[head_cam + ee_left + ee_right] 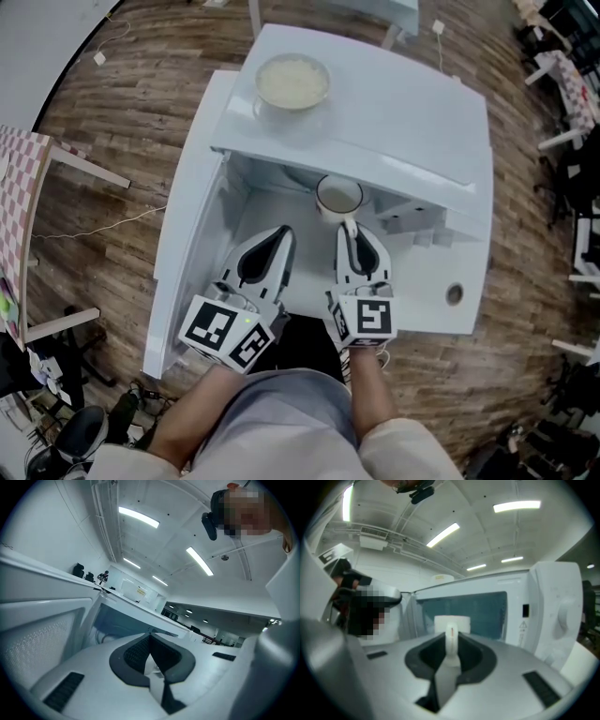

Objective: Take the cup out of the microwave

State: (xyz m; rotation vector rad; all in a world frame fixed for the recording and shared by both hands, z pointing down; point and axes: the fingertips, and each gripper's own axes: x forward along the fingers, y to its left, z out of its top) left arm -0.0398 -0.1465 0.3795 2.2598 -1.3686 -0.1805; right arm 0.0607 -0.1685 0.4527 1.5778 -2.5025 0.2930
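A white cup (338, 196) hangs at the mouth of the white microwave (394, 112), just under the front edge of its top. My right gripper (348, 226) is shut on the cup's handle (451, 641). In the right gripper view the cup (452, 622) stands upright in front of the dark cavity. My left gripper (284, 232) is beside it on the left, in front of the opening, with its jaws together and nothing held. The left gripper view shows its fingertips (150, 641) pointing at the cavity's left side and the open door (42, 634).
The microwave door (187, 234) stands swung open to the left. A bowl (292, 82) with pale contents sits on the microwave's top. The control panel with a knob (455, 294) is at the right. A table with a checked cloth (19, 216) stands at the far left on wooden floor.
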